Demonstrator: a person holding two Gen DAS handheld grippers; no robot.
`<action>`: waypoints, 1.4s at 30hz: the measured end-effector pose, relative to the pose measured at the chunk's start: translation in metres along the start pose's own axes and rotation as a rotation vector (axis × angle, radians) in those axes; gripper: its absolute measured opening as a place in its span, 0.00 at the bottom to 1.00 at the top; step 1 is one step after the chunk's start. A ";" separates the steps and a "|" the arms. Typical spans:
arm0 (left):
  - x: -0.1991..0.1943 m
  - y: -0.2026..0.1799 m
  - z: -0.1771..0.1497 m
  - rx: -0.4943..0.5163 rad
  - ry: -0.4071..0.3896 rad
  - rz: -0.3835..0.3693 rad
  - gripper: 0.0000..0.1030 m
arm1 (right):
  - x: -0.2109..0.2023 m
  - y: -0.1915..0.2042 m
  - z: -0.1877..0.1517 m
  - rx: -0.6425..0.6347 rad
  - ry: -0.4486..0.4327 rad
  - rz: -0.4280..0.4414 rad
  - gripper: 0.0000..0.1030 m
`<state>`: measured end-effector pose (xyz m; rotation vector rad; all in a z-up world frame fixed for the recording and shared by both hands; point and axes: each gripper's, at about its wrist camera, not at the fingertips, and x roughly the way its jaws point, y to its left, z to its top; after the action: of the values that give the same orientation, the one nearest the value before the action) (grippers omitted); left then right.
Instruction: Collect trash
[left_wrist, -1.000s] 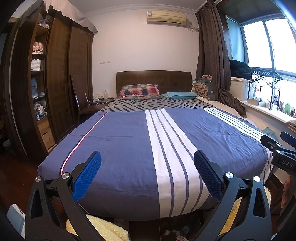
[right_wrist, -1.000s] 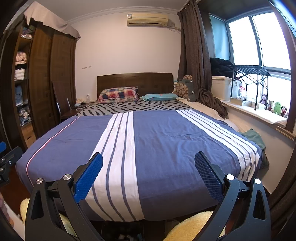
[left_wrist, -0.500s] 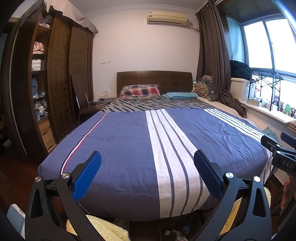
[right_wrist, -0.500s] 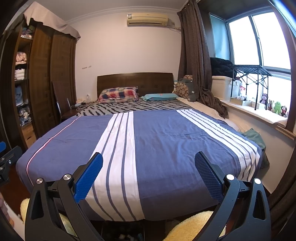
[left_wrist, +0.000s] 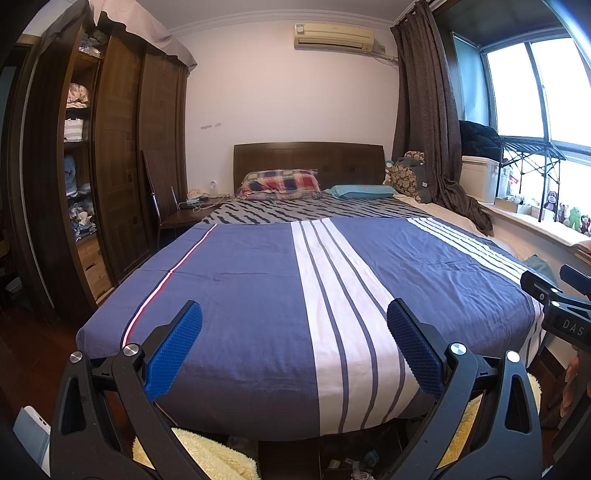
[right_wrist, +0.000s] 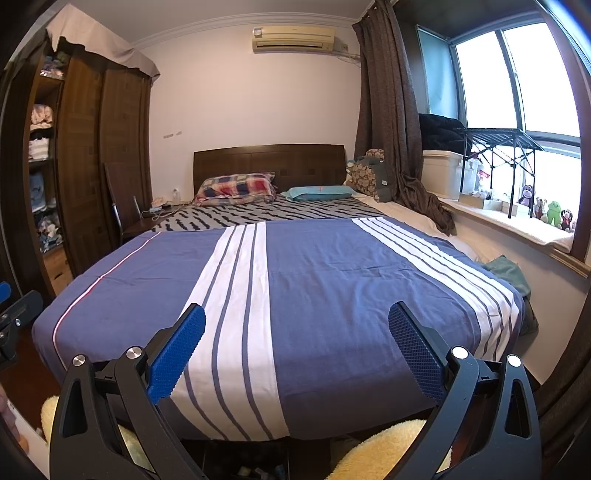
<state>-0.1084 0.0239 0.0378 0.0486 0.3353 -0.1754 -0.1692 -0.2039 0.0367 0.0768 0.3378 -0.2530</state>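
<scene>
1. Nothing has moved since the earlier frames: both of your tools hang where they were, at the foot edge of the bed, pointing along it towards the headboard.
2. Your left hand-held gripper is level, its jaws spread wide apart with nothing between them; the blue pads are ribbed rubber on black angular frames with silver bolts.
3. Your right hand-held gripper sits the same way, jaws wide apart and empty; its body also shows at the right edge of the left wrist view.
4. The bed carries a smooth blue cover with white stripes and a thin red line near its left edge; a plaid pillow and a teal pillow lie at the head.
5. Small scraps lie on the floor under the foot edge, too blurred to identify; whether these are the trash you cannot tell.
6. Fluffy yellow fabric lies below both tools.
</scene>
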 end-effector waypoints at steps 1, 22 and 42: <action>0.000 0.000 0.000 0.001 0.001 0.000 0.92 | 0.000 -0.001 0.000 0.000 0.000 0.000 0.97; -0.001 0.000 0.002 -0.010 0.013 -0.002 0.92 | 0.000 0.000 0.001 0.003 0.001 -0.003 0.97; -0.005 0.002 0.006 -0.017 -0.004 0.008 0.92 | 0.001 0.001 0.000 0.009 0.004 -0.007 0.97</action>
<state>-0.1103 0.0265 0.0454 0.0330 0.3321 -0.1644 -0.1681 -0.2031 0.0363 0.0852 0.3406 -0.2612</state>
